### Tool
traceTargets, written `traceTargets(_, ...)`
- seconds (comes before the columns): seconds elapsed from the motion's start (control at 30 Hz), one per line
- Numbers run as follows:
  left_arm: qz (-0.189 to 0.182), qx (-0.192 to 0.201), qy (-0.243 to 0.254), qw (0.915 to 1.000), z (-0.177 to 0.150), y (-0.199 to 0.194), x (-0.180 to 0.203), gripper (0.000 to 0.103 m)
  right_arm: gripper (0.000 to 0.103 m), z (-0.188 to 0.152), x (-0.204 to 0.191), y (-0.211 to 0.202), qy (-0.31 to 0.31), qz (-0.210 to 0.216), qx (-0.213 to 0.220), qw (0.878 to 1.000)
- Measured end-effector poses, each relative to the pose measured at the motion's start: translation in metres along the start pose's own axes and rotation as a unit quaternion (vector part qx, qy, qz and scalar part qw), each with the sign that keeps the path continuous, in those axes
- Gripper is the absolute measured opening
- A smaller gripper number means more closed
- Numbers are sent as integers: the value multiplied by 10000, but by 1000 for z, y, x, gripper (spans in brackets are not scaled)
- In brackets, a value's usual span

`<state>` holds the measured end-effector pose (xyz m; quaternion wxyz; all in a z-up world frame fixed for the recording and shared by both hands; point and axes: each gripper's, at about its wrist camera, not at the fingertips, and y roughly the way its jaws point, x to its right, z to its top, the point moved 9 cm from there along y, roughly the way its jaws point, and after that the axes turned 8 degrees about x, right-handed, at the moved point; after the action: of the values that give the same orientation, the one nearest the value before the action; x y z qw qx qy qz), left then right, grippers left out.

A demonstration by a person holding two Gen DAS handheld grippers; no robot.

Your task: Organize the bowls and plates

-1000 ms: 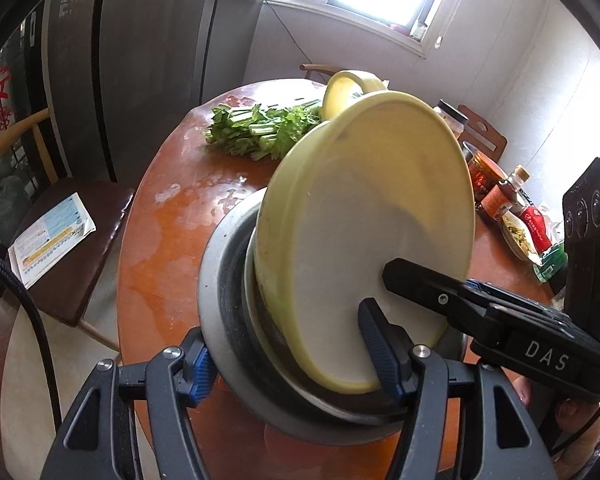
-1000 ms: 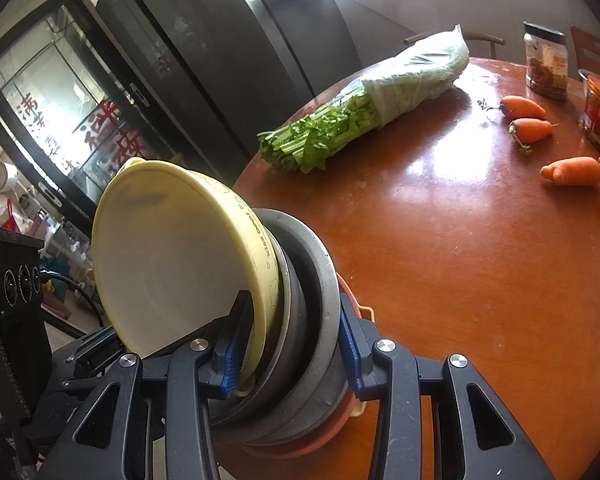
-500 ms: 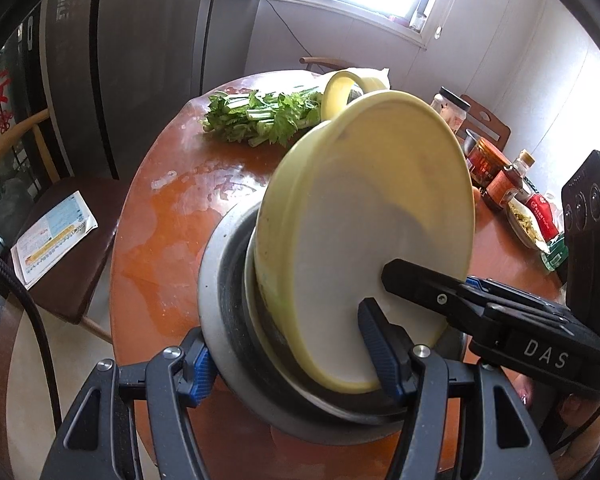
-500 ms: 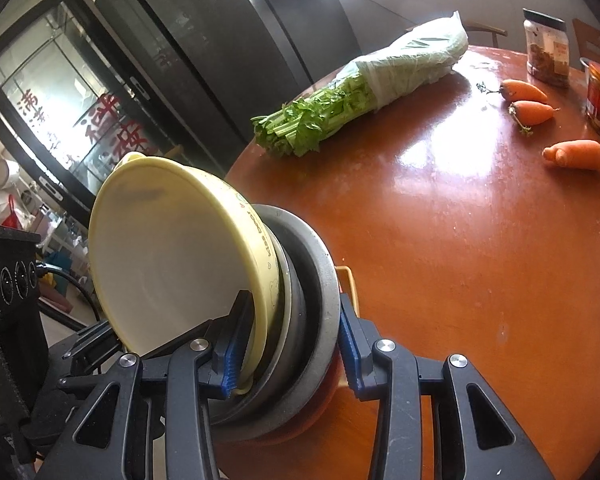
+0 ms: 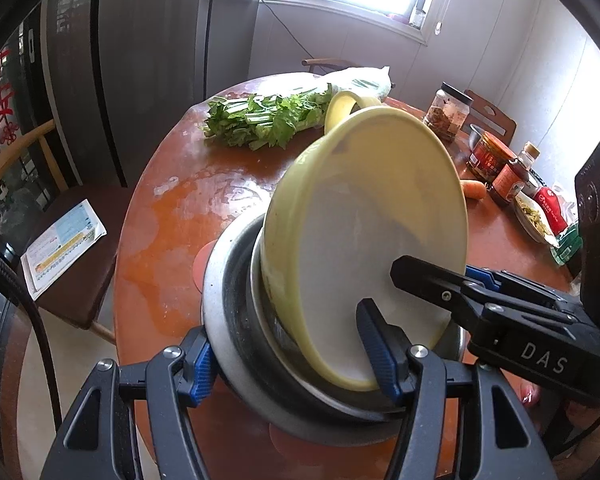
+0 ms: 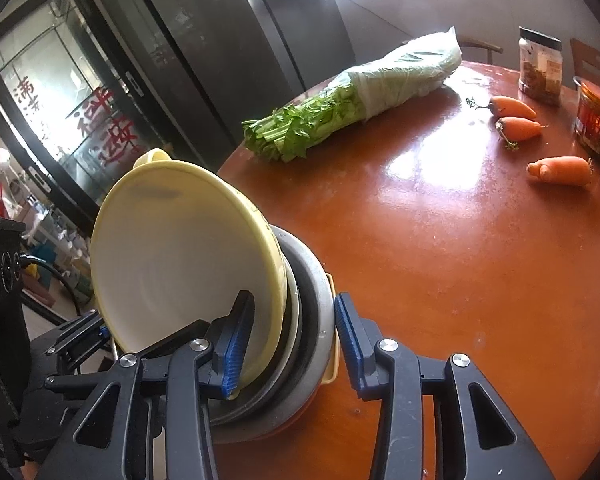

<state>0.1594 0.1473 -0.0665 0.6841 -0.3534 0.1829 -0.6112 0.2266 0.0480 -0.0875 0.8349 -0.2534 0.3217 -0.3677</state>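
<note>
Standing on edge at the lower middle of both views, one nested stack of dishes is seen: one yellow bowl (image 5: 364,216) with a pale, matt inside and a looped handle at its top rim, nested in what looks like two grey metal plates (image 6: 312,320), with an orange piece only partly seen beneath. The stack is tilted at the near edge of the round, glossy brown bench (image 6: 440,248). The stack is spanned by the left gripper (image 5: 292,364), its jaws closed on it, one blue pad against the outer metal rim and the other inside the yellow bowl. The right gripper (image 6: 290,348) is set over the same stack from the opposite side; its jaws are opening, one pad lying inside the bowl and the other standing just clear of the metal rim. Three carrots (image 6: 560,170) are counted at the right of the right wrist view, and one bagged bunch of celery (image 6: 340,108) at the upper middle. At least three jars (image 5: 446,112) stand at the upper right of the left wrist view.
</note>
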Motion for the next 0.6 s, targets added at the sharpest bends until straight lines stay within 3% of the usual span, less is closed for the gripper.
traceTargets(0.33, 153, 192, -8, 9997, 1, -10, 1, 65, 63, -1, 3, -25, -125, 76, 277, 9995)
traceTargets(0.6, 204, 252, -193, 9993, 3, -17, -1, 67, 64, -4, 14, -36, -152, 15, 290, 9995)
